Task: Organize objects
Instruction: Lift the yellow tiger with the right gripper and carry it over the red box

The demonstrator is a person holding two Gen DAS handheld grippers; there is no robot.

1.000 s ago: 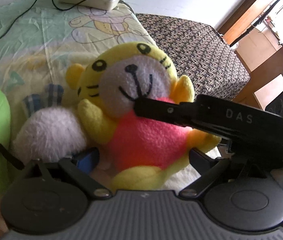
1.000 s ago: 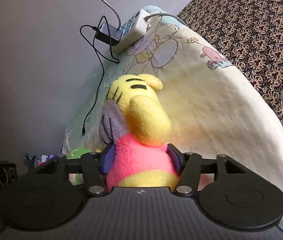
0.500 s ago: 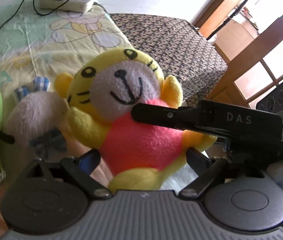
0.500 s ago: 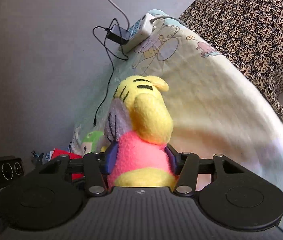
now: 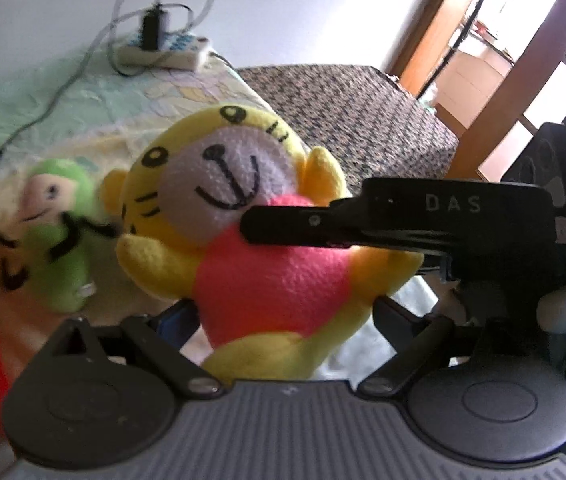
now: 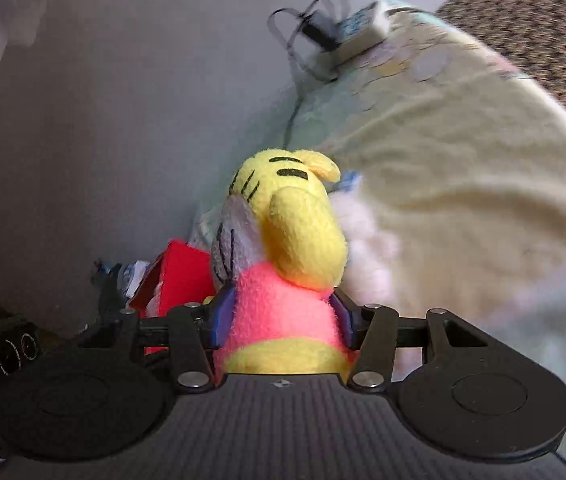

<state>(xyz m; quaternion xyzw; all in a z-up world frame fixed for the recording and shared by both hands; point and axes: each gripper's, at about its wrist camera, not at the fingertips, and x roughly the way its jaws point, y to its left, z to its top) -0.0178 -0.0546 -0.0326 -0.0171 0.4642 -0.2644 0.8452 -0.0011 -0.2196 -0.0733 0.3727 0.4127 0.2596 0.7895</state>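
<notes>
A yellow tiger plush with a pink body (image 5: 267,264) is held up above the bed. My right gripper (image 6: 281,320) is shut on its pink body (image 6: 283,312), seen from the side. In the left wrist view the right gripper's black finger (image 5: 323,220) crosses the plush's chest from the right. My left gripper (image 5: 283,316) stands wide open around the plush's lower body; its jaws do not press it. A green plush (image 5: 59,236) lies on the blanket behind, at the left.
A pale cartoon blanket (image 6: 463,152) covers the bed, with a patterned brown cover (image 5: 343,120) beyond. A white power strip with cables (image 5: 163,48) sits by the wall. A red item (image 6: 175,276) and a white fluffy plush (image 6: 367,248) lie near the plush.
Both grippers have risen and drawn back with the tiger plush still in the right gripper. The green plush and a red item have come into view; the white fluffy plush dropped out of the left view.
</notes>
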